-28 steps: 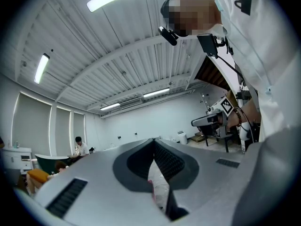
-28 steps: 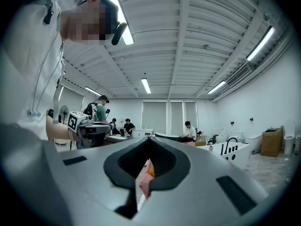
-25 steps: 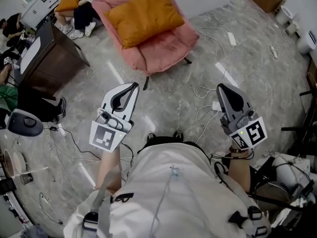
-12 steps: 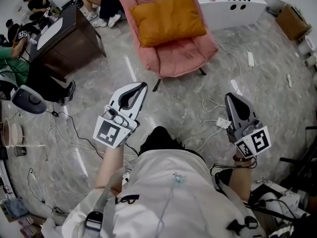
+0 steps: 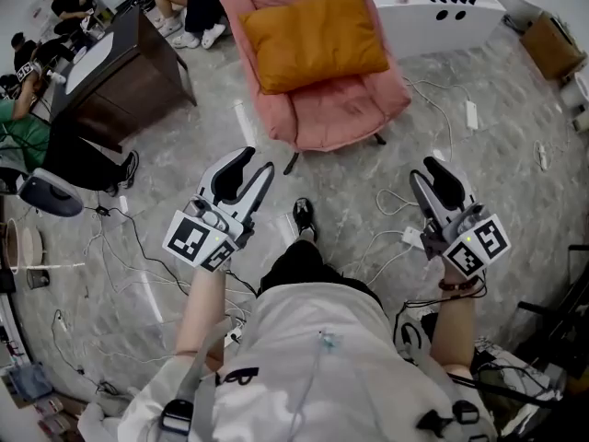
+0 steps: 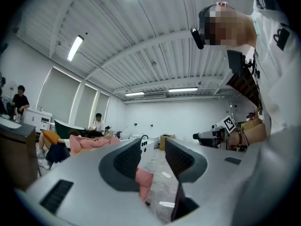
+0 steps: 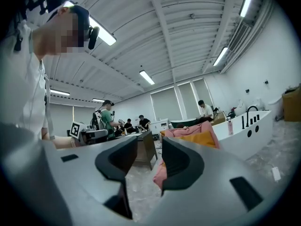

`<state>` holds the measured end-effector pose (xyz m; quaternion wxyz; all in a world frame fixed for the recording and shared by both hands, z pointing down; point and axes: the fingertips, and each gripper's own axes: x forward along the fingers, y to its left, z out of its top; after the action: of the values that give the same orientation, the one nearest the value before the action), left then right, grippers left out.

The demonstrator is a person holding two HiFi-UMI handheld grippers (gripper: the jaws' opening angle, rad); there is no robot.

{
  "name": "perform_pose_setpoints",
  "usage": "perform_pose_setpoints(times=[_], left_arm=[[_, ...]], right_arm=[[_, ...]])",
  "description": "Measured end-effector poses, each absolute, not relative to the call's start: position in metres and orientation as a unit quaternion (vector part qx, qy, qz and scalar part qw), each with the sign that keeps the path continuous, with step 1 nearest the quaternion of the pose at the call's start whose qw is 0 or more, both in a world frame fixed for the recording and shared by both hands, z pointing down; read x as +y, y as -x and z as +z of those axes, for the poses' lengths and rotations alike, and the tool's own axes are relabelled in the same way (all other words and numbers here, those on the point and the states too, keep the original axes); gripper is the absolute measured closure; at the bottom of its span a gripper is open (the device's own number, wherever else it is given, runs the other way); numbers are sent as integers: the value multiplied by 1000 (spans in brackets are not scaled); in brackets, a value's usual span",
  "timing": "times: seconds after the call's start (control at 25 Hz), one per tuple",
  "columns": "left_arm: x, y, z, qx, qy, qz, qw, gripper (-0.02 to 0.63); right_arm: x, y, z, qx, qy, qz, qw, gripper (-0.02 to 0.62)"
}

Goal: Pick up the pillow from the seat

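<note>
An orange pillow (image 5: 313, 37) leans on the back of a pink armchair (image 5: 336, 113) across the marble floor, ahead of me. My left gripper (image 5: 250, 164) is held in the air short of the chair's front left corner, its jaws opening with nothing between them. My right gripper (image 5: 429, 169) hovers to the right of the chair, its jaws also opening and empty. In the left gripper view, the left gripper (image 6: 153, 150) frames a corner of the pink armchair (image 6: 143, 181). The right gripper (image 7: 149, 157) looks toward the pillow (image 7: 200, 139) and armchair (image 7: 162, 173) in its own view.
A dark wooden desk (image 5: 110, 72) stands left of the chair, with people seated beyond it. A white tub (image 5: 442, 12) is behind the chair on the right. Cables (image 5: 386, 238) and a power strip (image 5: 472, 113) lie on the floor. My shoe (image 5: 304, 215) is stepped forward.
Both grippers' jaws have gone from shut to parted. The armchair has come closer in view, and a foot now shows stepped forward between the grippers.
</note>
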<state>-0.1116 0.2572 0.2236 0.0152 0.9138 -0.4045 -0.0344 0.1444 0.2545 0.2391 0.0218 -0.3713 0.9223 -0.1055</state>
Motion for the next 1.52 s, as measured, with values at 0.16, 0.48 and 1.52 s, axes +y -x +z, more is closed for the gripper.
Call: perform_pose_setpoints(times=[0.16, 0.48, 1.52], left_arm=[[206, 118, 234, -399, -916, -34, 37, 433], [91, 143, 253, -386, -917, -22, 93, 388], [-192, 203, 413, -406, -865, -4, 293, 233]], right_arm=[[202, -141, 248, 921, 370, -123, 23, 407], [93, -132, 260, 908, 376, -179, 48, 386], [-210, -147, 392, 883, 361, -298, -19, 276]])
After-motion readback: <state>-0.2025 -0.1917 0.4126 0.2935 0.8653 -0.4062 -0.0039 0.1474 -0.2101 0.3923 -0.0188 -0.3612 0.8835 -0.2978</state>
